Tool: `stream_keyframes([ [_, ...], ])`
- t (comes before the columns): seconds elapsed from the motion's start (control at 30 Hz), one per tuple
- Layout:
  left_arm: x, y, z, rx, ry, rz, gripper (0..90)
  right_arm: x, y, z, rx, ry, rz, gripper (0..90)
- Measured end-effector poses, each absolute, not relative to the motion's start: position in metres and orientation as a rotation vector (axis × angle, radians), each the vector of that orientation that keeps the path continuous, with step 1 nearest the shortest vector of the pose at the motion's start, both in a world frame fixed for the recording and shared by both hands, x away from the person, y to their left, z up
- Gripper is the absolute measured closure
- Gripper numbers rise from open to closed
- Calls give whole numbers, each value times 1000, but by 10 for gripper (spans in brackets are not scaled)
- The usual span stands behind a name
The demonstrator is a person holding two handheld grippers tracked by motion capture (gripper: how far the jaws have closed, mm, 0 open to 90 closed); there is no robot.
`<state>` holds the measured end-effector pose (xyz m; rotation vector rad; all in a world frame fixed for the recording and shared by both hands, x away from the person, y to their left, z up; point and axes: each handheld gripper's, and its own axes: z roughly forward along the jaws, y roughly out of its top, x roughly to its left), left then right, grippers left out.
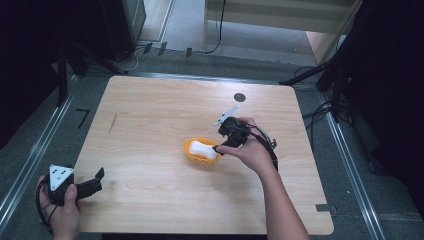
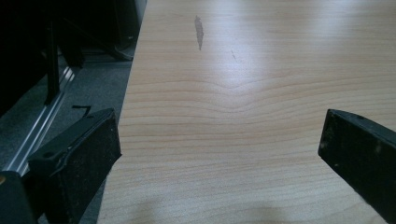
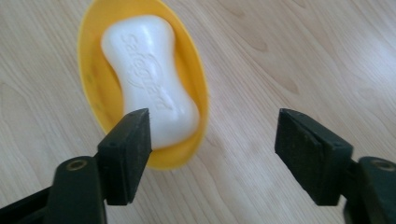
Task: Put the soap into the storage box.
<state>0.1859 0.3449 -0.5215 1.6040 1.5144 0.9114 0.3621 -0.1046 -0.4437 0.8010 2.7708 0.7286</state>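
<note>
A white bar of soap [image 1: 204,149] [image 3: 149,77] lies in a yellow oval dish [image 1: 191,154] [image 3: 93,88] near the middle of the wooden table [image 1: 150,125]. My right gripper [image 1: 220,148] [image 3: 212,140] hovers at the dish's right end, open, its jaws wide apart with nothing between them; one jaw stands over the dish's near rim. My left gripper [image 1: 97,179] [image 2: 219,140] rests at the table's front left corner, open and holding nothing, over bare wood.
A small black round mark [image 1: 240,97] sits at the table's far edge. A dark streak [image 1: 113,123] [image 2: 199,31] marks the wood at the left. Metal rails and cables run on the floor around the table.
</note>
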Motion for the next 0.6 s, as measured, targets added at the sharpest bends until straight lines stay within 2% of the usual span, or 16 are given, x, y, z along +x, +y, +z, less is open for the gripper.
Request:
stream_keyframes([
  [0.1,186,345,-521,1610,1515,914,0,360,-117,-443,850,2738,766,218],
  [0.6,186,344,-521,1612,1512,914,0,351,-176,-455,1039,2624,843,146],
])
